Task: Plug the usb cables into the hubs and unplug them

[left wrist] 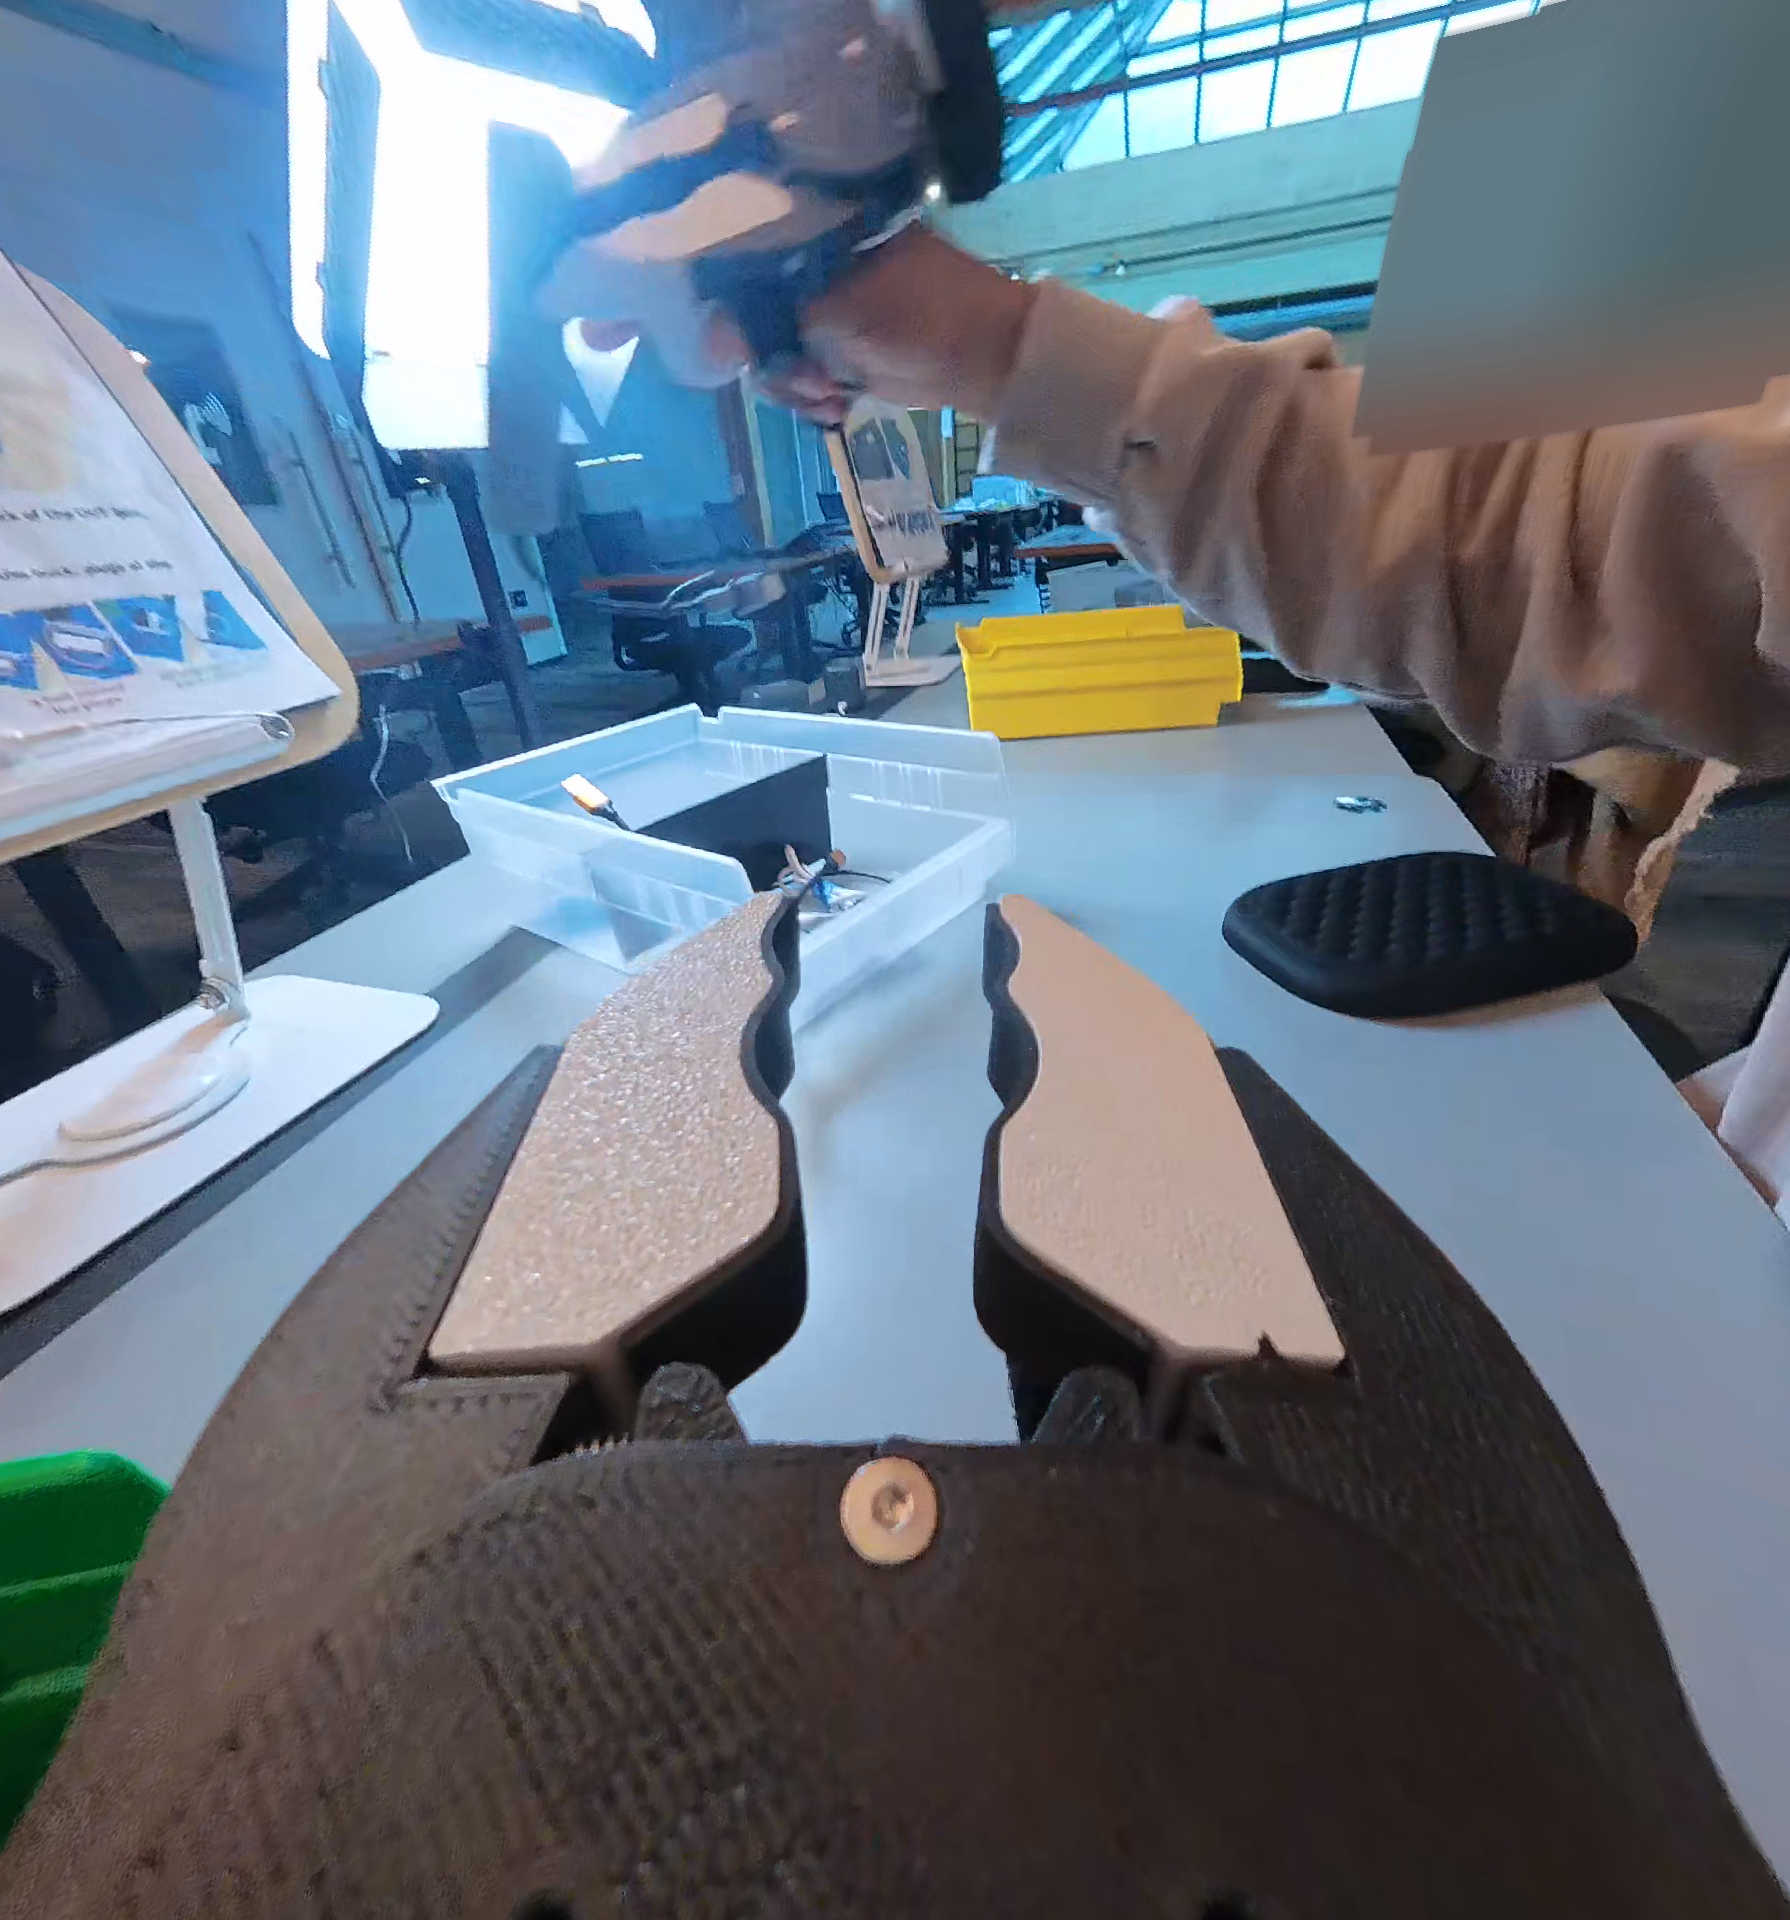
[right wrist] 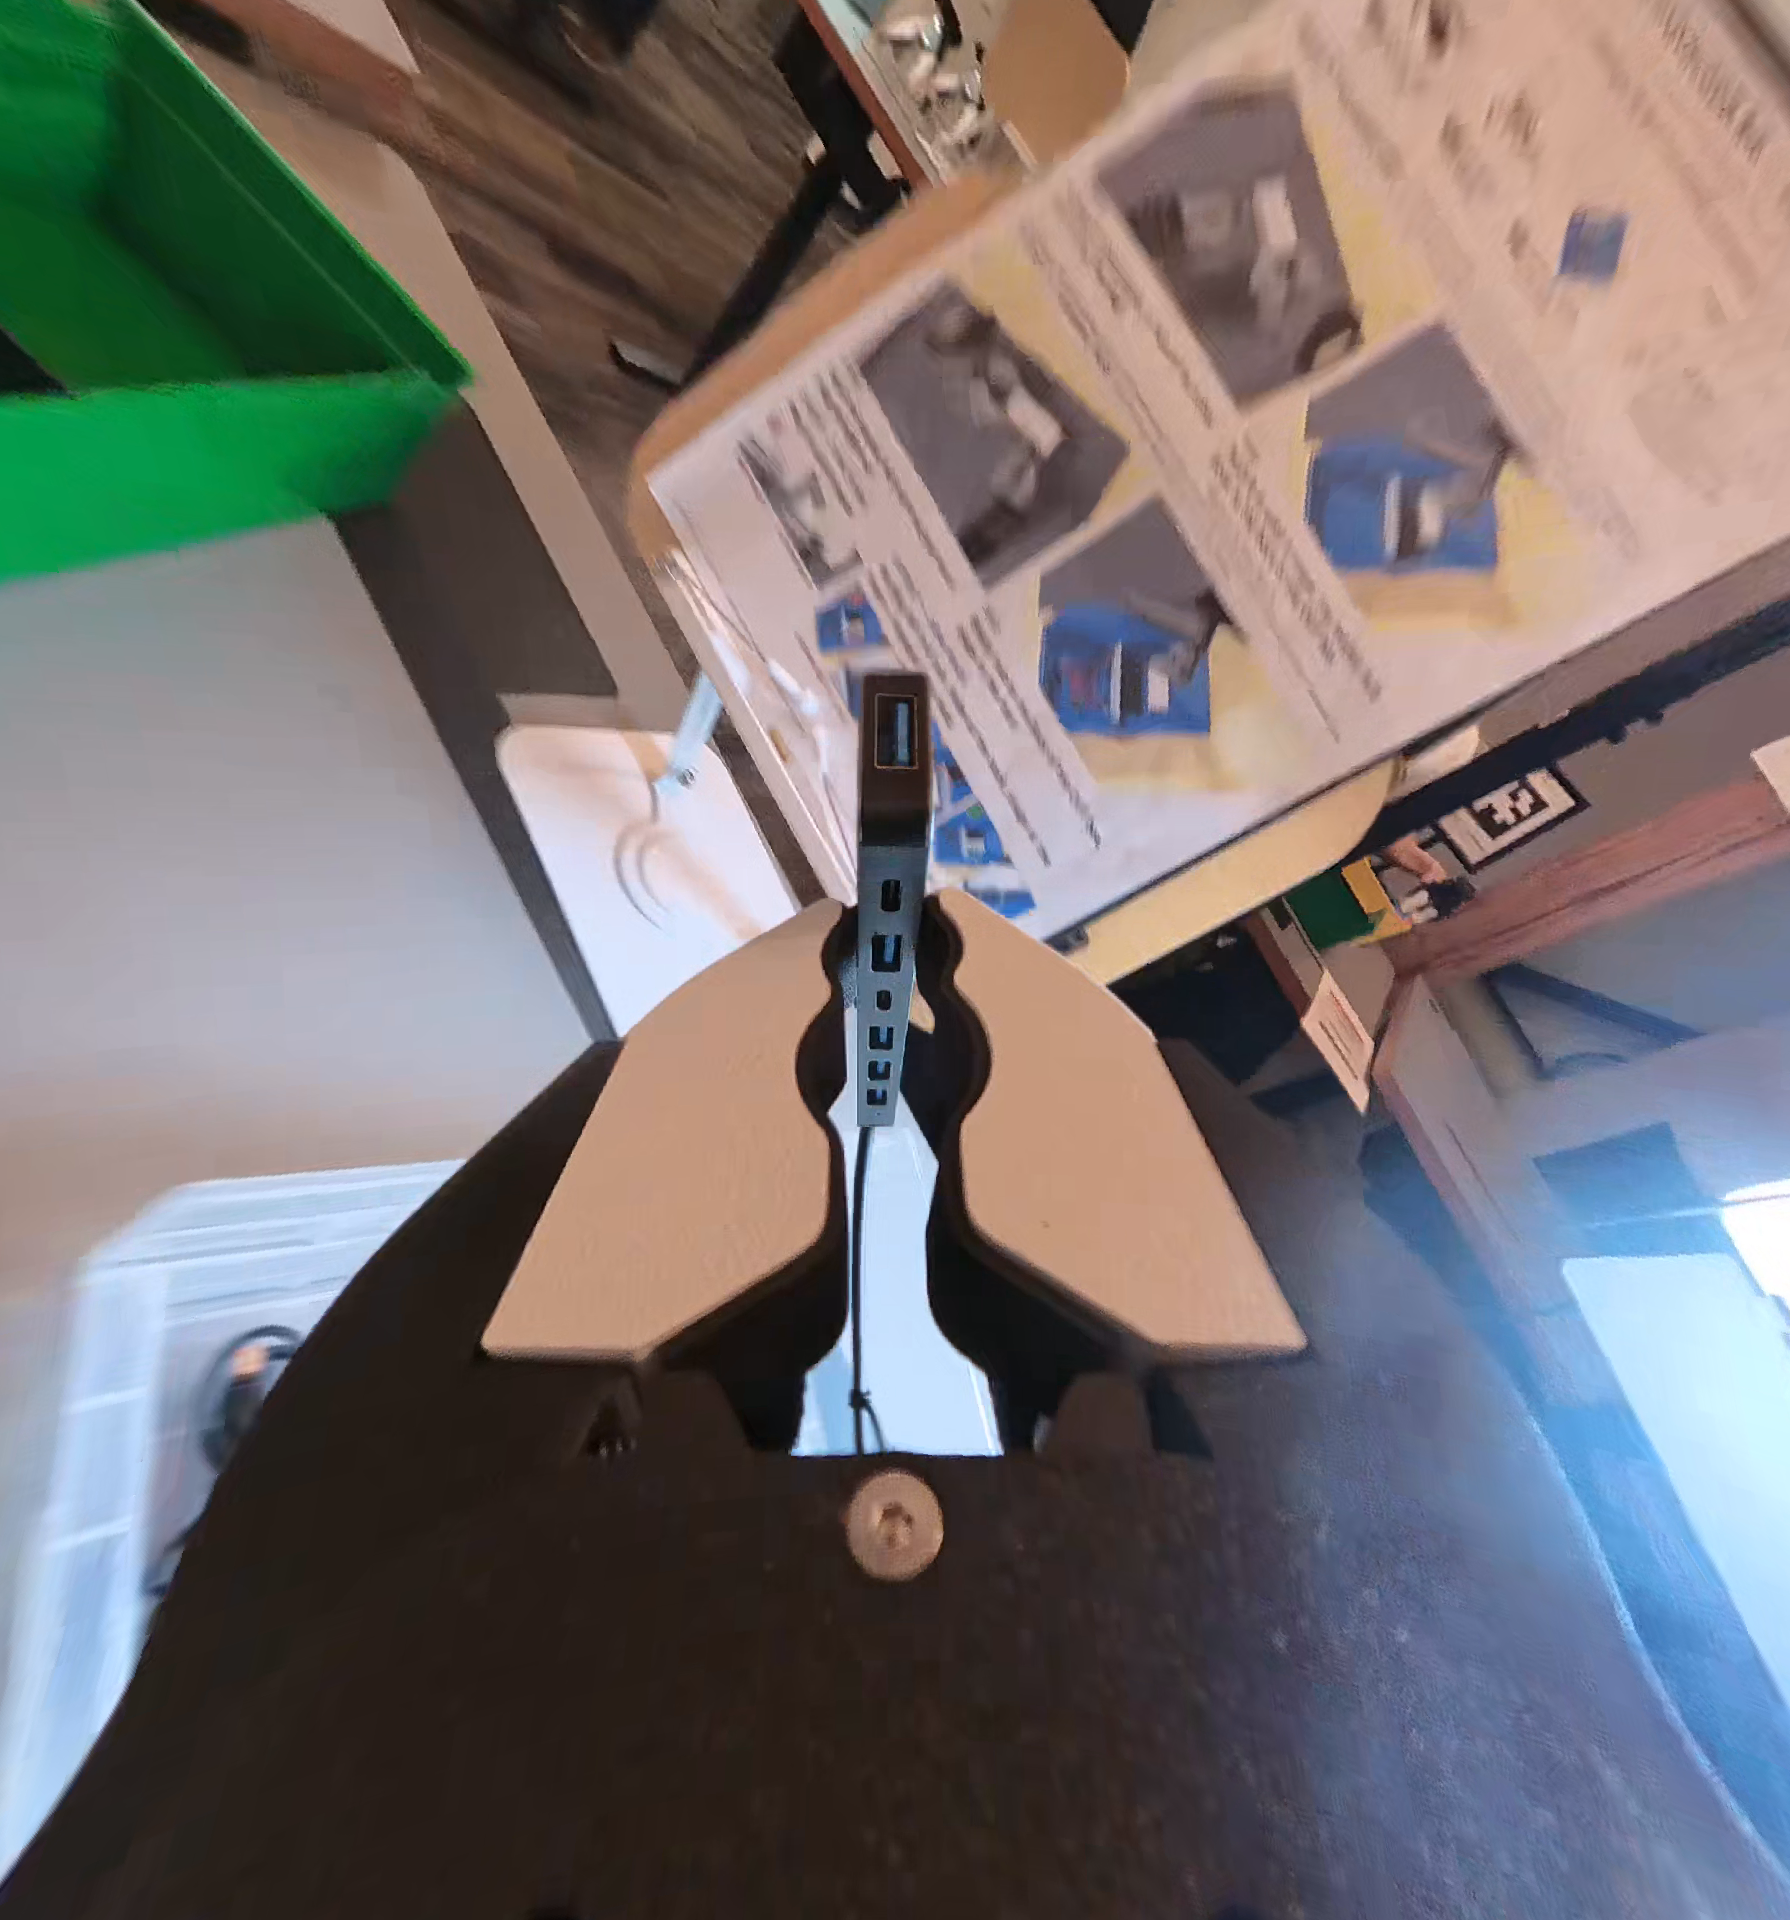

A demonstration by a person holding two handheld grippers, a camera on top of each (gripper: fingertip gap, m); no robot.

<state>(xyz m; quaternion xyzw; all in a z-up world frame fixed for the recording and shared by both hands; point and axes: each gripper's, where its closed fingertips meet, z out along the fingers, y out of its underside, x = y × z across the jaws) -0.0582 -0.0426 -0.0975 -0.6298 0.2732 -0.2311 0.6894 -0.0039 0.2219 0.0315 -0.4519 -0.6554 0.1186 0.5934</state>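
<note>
Left hand-held gripper (left wrist: 889, 920) sits low in the centre of the left wrist view, its two tan fingers (left wrist: 652, 1122) parted with a clear gap between them and nothing in that gap, only bare grey worktop (left wrist: 1234, 1195) showing through. Just past the fingertips, centre frame, lies a clear plastic tray (left wrist: 901, 821) on the worktop, and inside it a cable with an orange-tipped plug (left wrist: 592, 798) and a small tangle of wires (left wrist: 818, 878). Further back, upper centre-right, a yellow bin (left wrist: 1099, 675); right of centre, a black textured pad (left wrist: 1431, 930); at left, an instruction sheet on a white stand (left wrist: 143, 1101); a green bin (left wrist: 29, 1621) peeks in at lower left. Up top, blurred, the right hand-held gripper (left wrist: 683, 197) is raised high in a person's hand (left wrist: 901, 332), a pale sleeve (left wrist: 1442, 582) running off to the right. Over to the right wrist view: the right hand-held gripper (right wrist: 892, 920) is closed down narrow, clamped on a slim grey hub (right wrist: 886, 956) standing edge-on between the tips. The hub pokes out beyond the fingertips into the middle of the frame, a single wide port on its dark far end, a row of small slots along the edge facing the camera, and a thin black cord (right wrist: 858, 1299) trailing from its near end back between the fingers. Behind it, upper right, the instruction sheet (right wrist: 1234, 468) tilts across the frame, heavily blurred; green bin (right wrist: 143, 312) upper left, clear tray (right wrist: 132, 1382) lower left.
</note>
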